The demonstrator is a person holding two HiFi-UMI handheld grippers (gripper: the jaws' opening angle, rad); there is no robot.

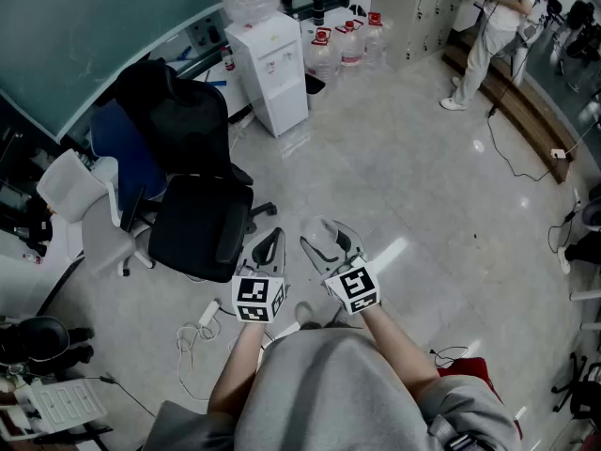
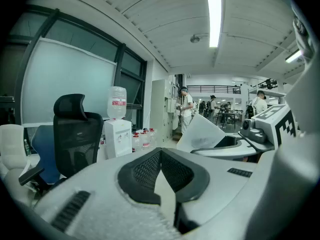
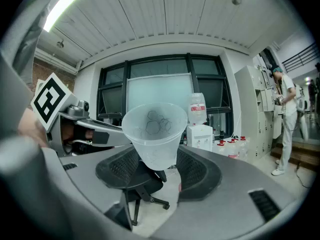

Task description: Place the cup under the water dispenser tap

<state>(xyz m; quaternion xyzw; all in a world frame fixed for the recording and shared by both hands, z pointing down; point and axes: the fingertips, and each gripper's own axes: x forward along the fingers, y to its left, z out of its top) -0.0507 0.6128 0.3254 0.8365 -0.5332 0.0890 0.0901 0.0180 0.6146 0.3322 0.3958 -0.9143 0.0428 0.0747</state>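
A clear plastic cup (image 3: 154,134) sits upright between the pads of my right gripper (image 3: 159,160), which is shut on its lower part. In the head view the cup (image 1: 324,234) and right gripper (image 1: 331,248) are held out in front of the person's body, over the floor. My left gripper (image 1: 269,246) is beside it on the left, its pads (image 2: 145,170) meeting at the tips with nothing between them. The white water dispenser (image 1: 272,71) with a bottle on top stands far ahead by the wall, well away from both grippers; it also shows as the dispenser (image 3: 200,136) behind the cup.
A black office chair (image 1: 192,200) and a white chair (image 1: 92,216) stand to the left, between me and the dispenser. Spare water bottles (image 1: 343,47) sit right of the dispenser. A person (image 1: 495,28) stands far right. A power strip (image 1: 208,314) and cables lie on the floor.
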